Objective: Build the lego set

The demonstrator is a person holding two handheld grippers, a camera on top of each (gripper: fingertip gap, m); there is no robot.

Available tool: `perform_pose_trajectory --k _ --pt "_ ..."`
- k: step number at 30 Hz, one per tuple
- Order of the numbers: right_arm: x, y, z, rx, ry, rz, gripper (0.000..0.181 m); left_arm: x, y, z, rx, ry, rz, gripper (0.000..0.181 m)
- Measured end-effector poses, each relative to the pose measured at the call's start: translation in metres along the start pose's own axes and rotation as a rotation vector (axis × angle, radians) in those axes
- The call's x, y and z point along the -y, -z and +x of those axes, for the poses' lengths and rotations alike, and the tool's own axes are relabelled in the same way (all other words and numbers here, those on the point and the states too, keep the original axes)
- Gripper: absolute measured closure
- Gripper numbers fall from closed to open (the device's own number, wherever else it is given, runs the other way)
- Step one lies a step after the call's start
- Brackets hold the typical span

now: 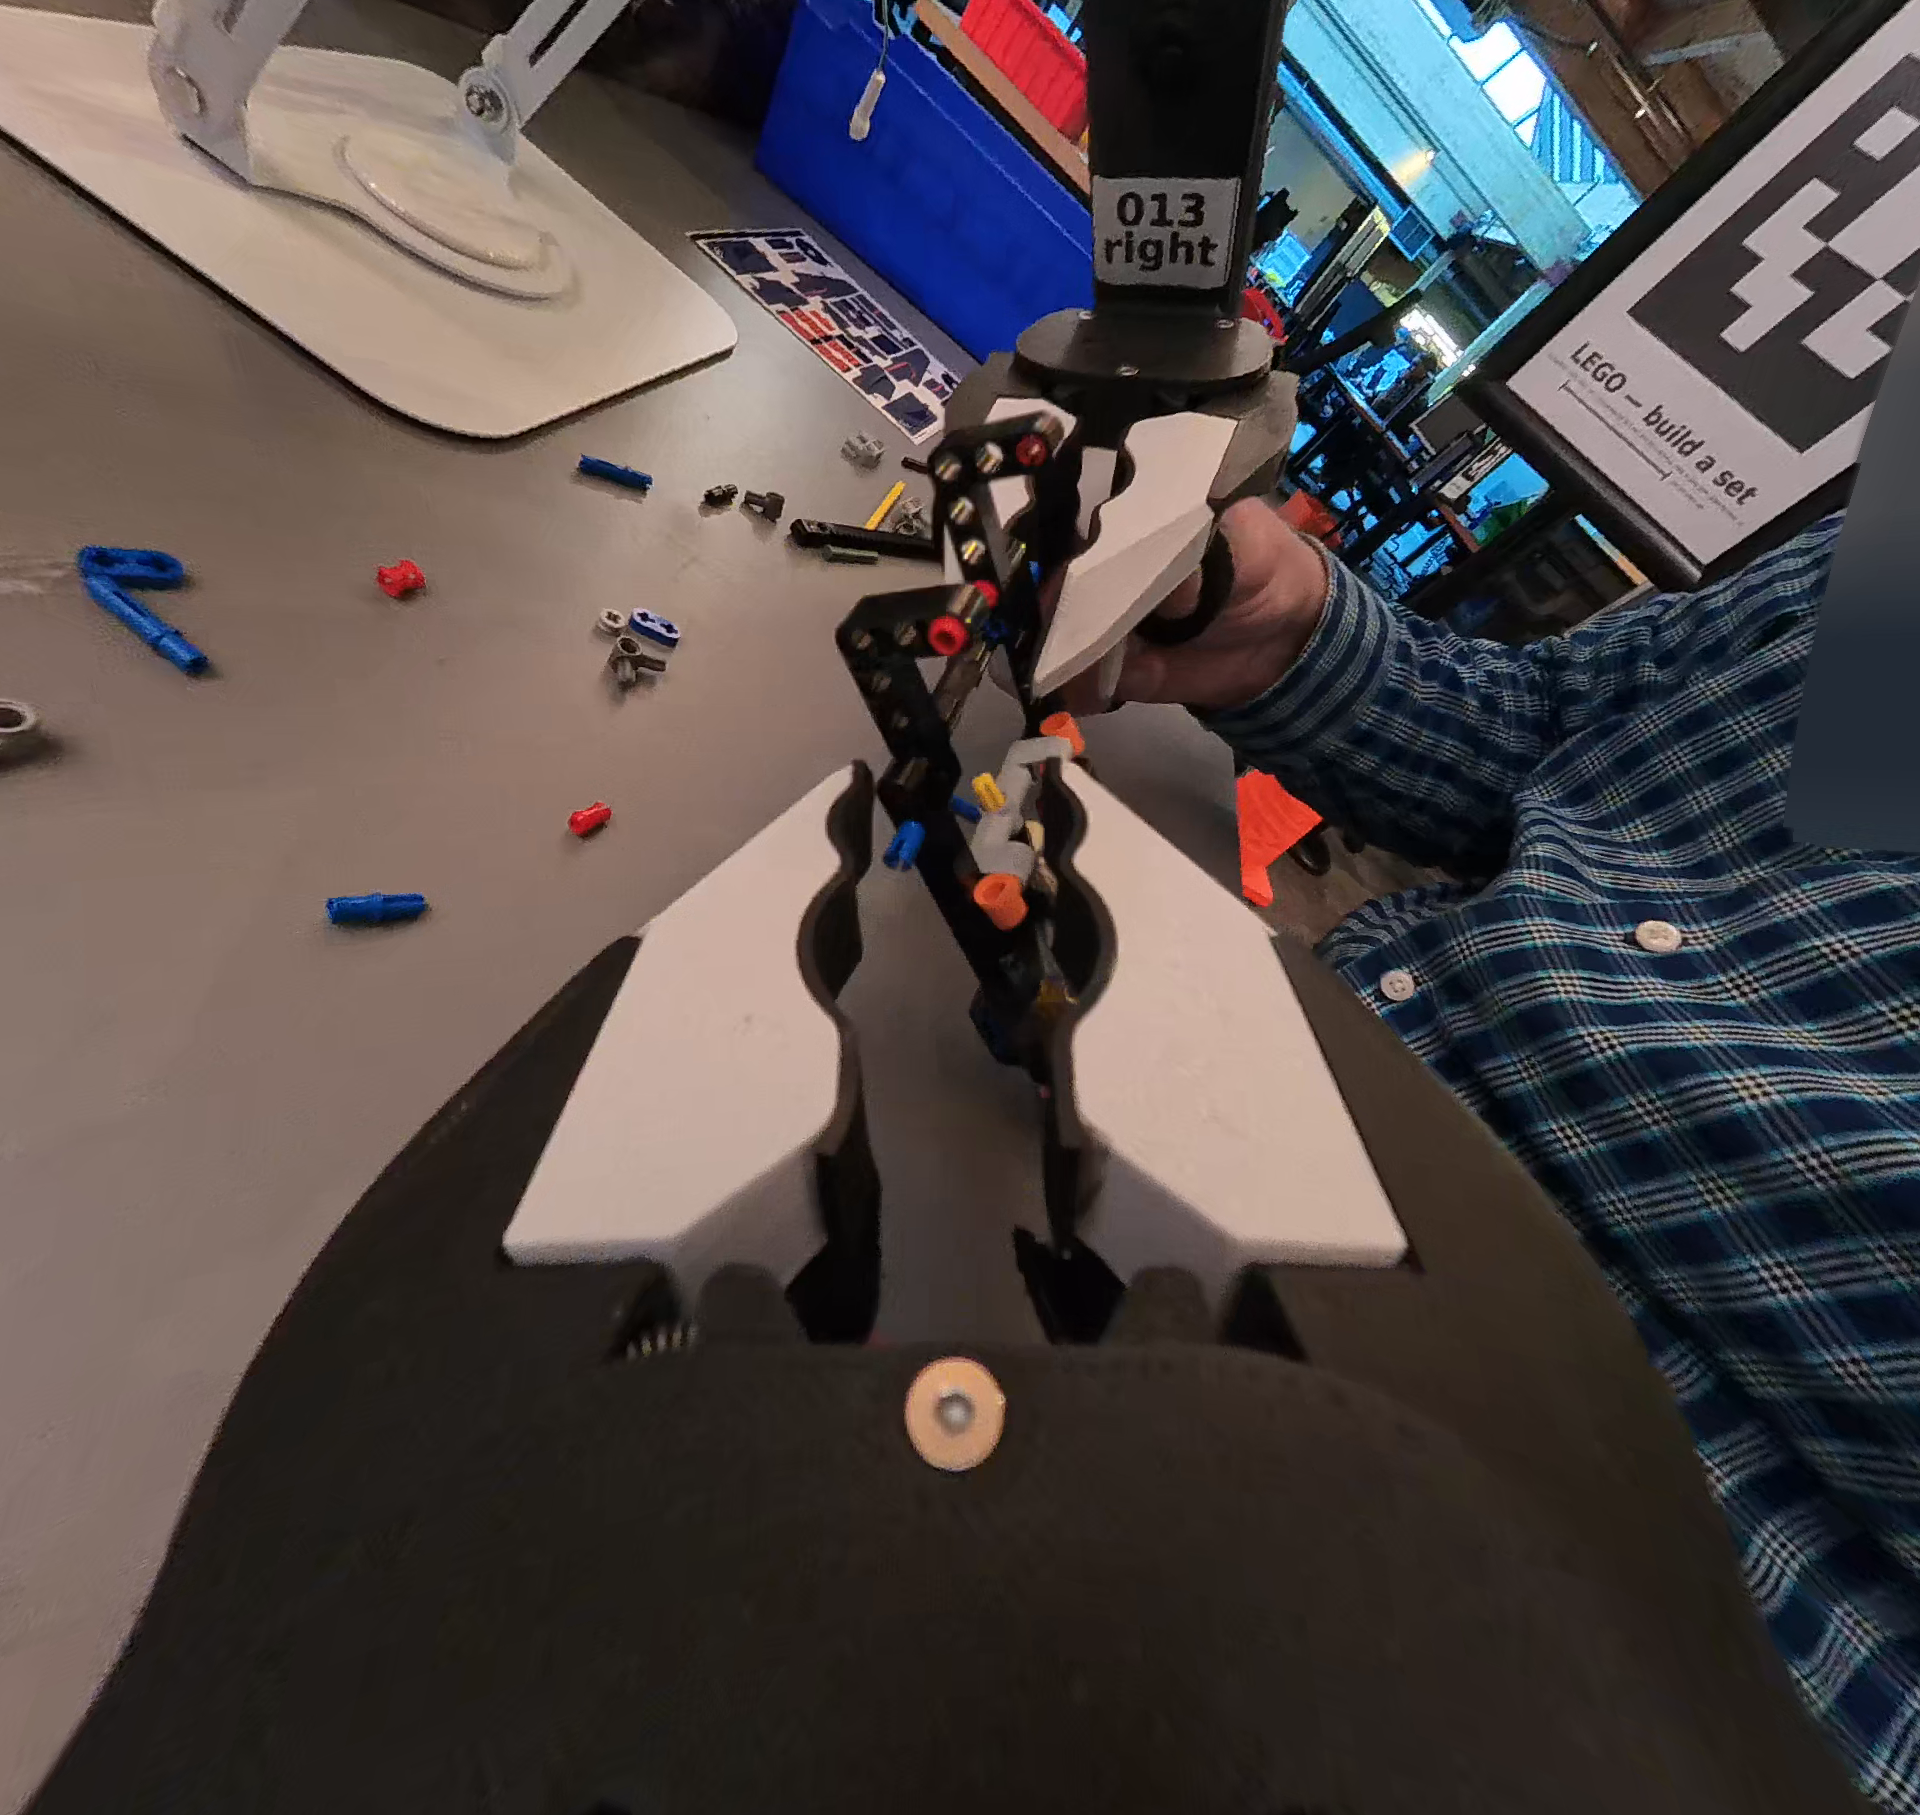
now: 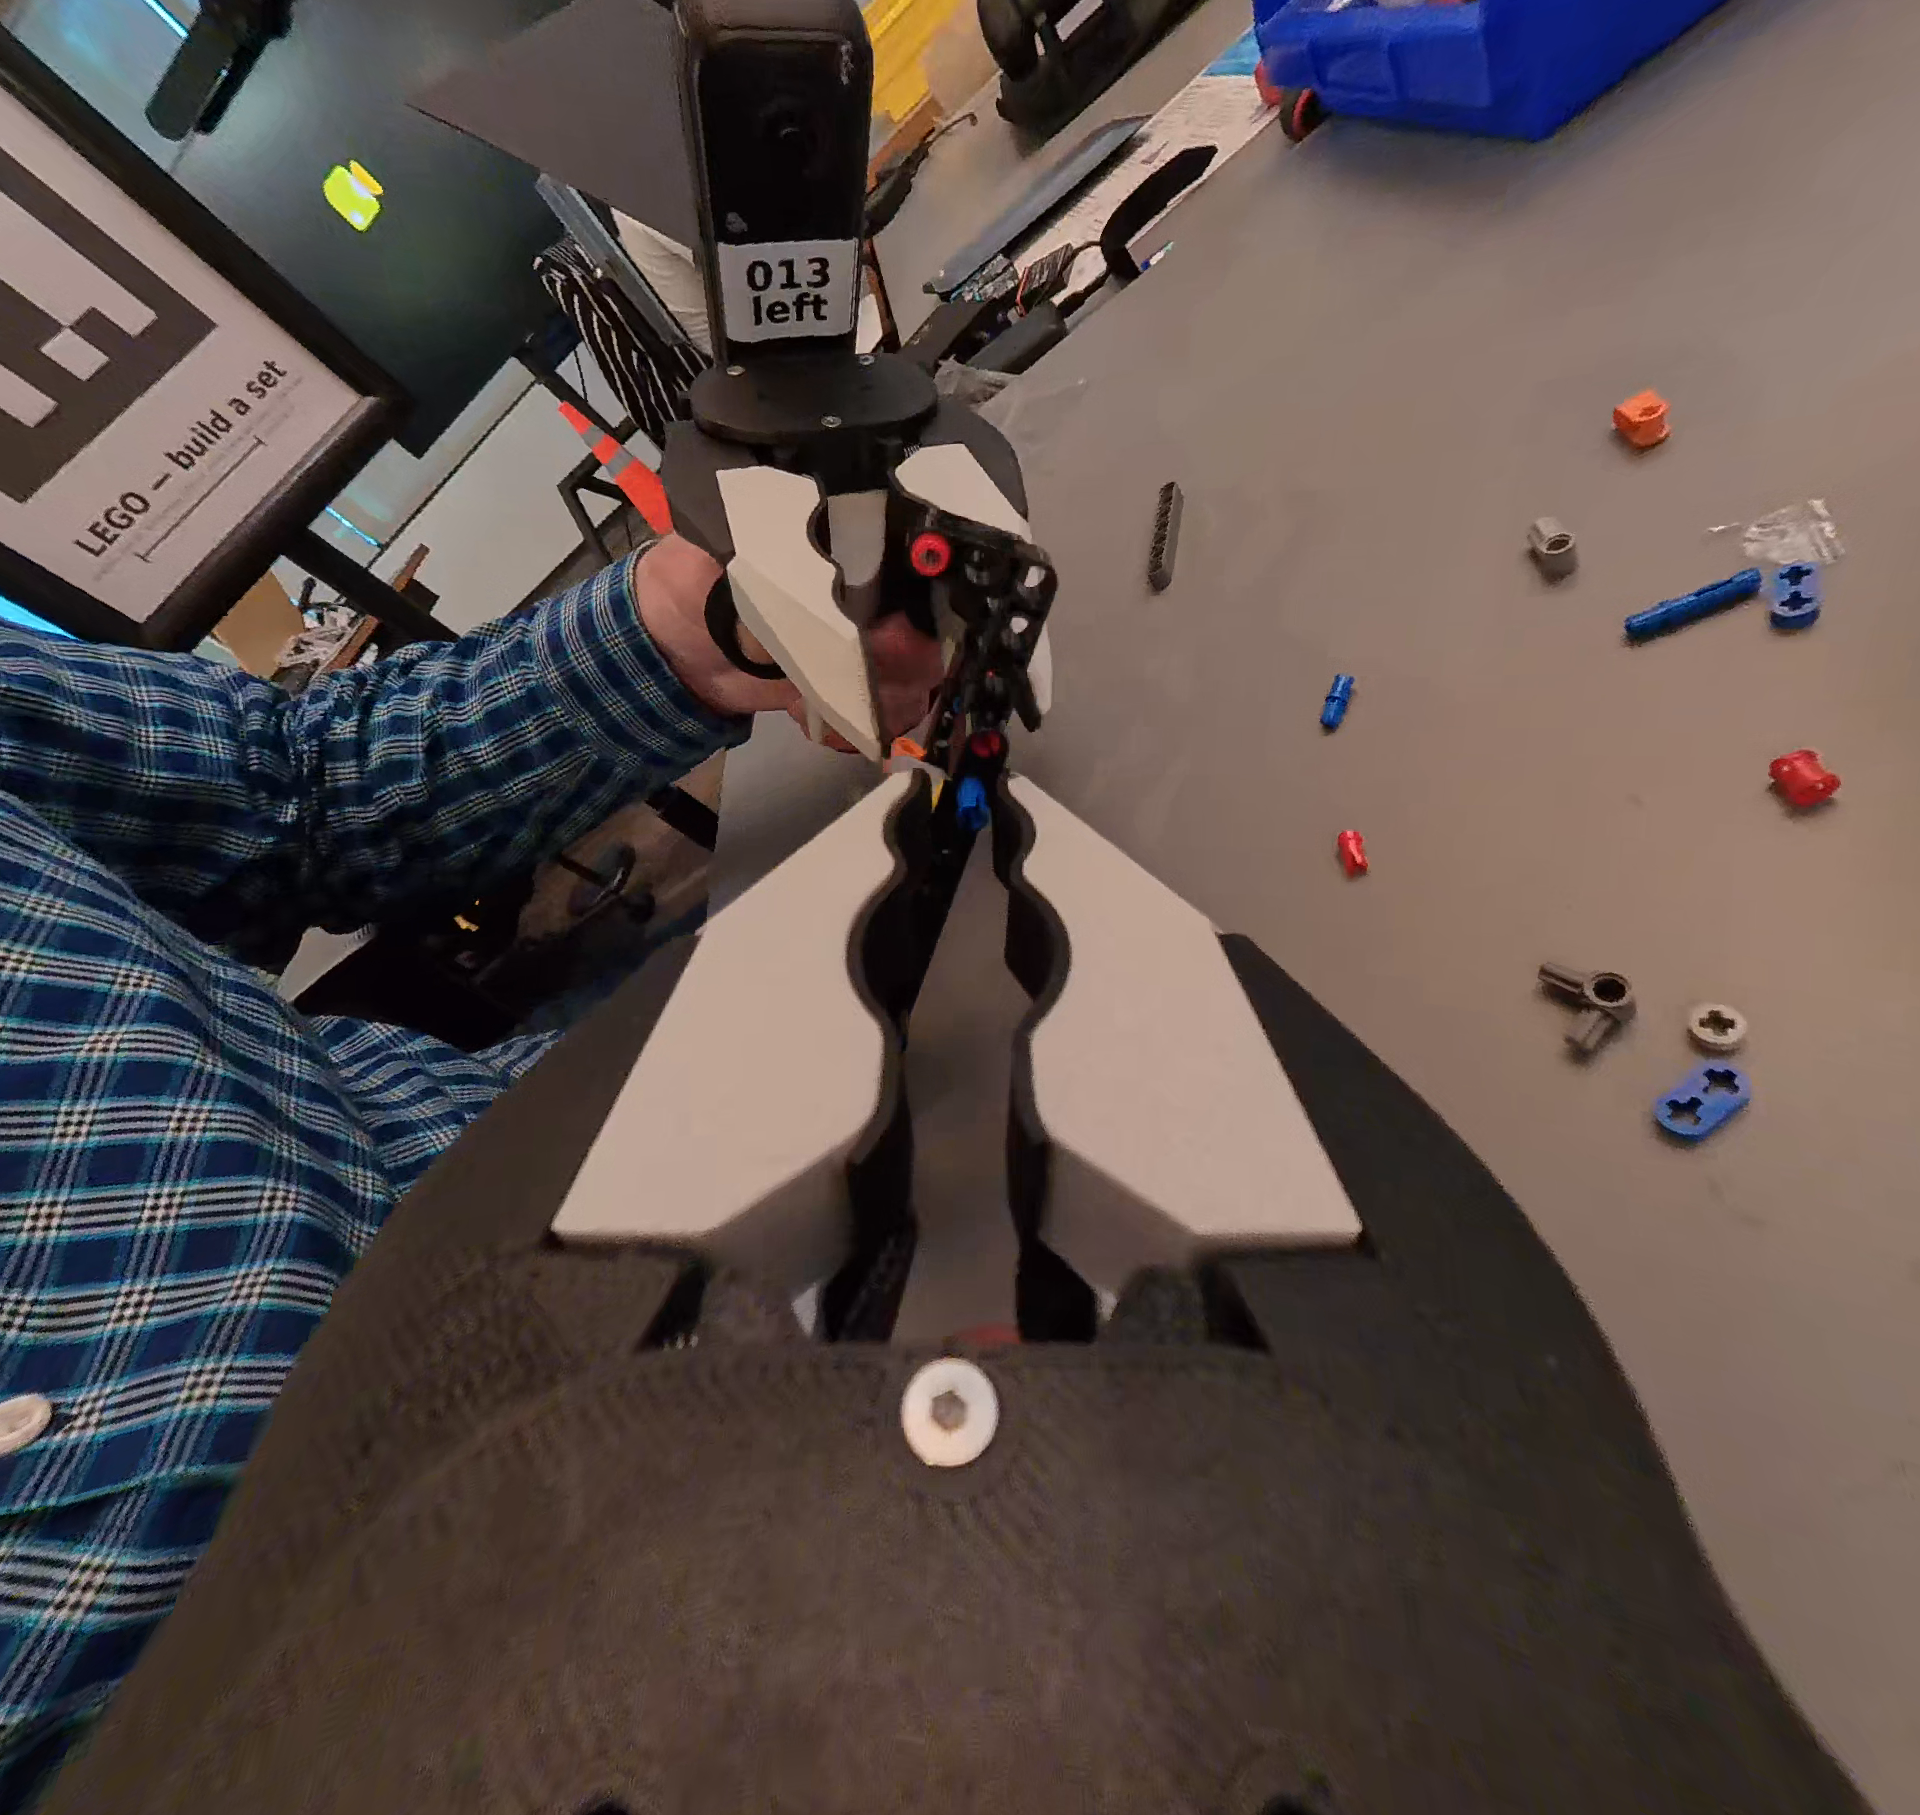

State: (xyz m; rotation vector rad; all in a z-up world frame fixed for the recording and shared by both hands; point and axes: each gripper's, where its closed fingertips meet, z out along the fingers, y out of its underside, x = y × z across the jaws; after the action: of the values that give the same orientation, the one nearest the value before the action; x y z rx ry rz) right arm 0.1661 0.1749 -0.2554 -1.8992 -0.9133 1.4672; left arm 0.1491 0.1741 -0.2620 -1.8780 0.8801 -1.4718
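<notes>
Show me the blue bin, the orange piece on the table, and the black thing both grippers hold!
blue bin point(image 2: 1538, 51): right wrist view, on its front wall.
orange piece point(image 2: 1642, 417): right wrist view, on its top face.
black lego assembly point(image 1: 925, 716): left wrist view, on its long black beam between the grippers.

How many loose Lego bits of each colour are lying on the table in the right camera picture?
Blue pieces: 4
Grey pieces: 3
Red pieces: 2
Orange piece: 1
Dark beam: 1
Total: 11
</notes>
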Motion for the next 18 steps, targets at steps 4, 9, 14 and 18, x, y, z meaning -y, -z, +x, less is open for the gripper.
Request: perform_pose_trajectory --k 4,9,14,18 --pt "0.0011 0.0001 -0.0018 0.007 -0.004 0.003 0.173 -0.0024 0.0013 -0.0016 -0.013 0.016 -0.005 0.161" --pt "0.0025 -0.0008 -0.004 0.013 -0.006 0.004 0.174 -0.0076 -0.0041 -0.0029 -0.051 0.045 0.005 0.17" --pt "0.0048 -0.0002 -0.0045 0.019 -0.014 0.015 0.174 -0.0043 -0.0035 -0.0012 -0.085 0.063 0.035 0.171" --pt "0.0051 -0.0007 -0.0053 0.022 -0.013 0.013 0.174 -0.0045 -0.0029 -0.0006 -0.098 0.071 0.038 0.171"
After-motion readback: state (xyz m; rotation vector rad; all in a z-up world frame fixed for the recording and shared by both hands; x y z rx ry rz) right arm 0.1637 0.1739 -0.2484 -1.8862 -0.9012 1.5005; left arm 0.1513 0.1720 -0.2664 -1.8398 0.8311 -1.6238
